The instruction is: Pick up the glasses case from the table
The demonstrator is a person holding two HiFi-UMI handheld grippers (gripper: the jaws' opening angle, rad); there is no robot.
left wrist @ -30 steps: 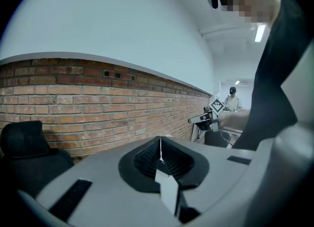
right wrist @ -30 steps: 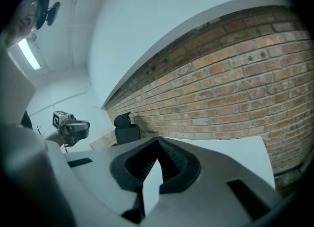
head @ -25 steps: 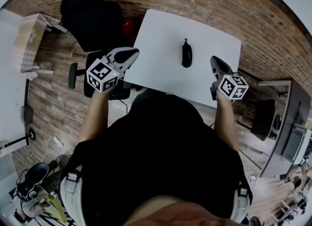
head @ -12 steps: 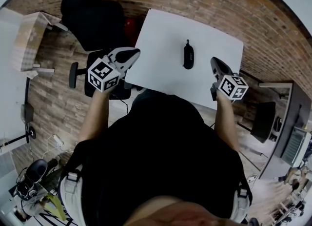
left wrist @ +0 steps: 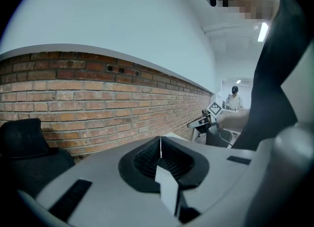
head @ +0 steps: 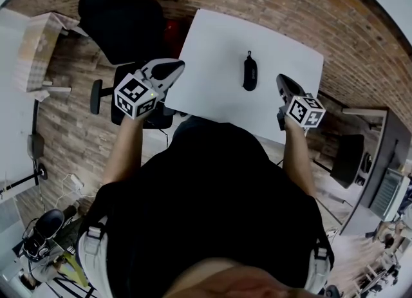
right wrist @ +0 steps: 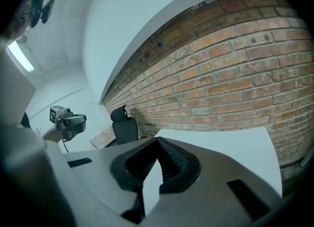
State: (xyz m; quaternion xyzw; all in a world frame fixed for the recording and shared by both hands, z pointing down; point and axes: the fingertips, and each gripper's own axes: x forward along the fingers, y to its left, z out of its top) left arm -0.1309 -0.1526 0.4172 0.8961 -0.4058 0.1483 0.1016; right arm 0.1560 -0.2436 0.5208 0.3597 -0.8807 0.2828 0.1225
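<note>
The dark case lies flat near the middle of the white surface, in the upper centre of the head view. Its long axis runs almost straight up and down the frame, one end toward the person and the other toward the far edge. A small loop sticks out of the far end. The left gripper sits at the surface's left edge, pointing toward the upper right of the frame. The right gripper sits over the lower right part of the surface, pointing up the frame. The case lies between them, nearer the right one, touching neither. In the left gripper view the jaws are pressed together with nothing between them. In the right gripper view the jaws are likewise closed and empty, aimed over the surface. A black chair stands at the upper left.
</note>
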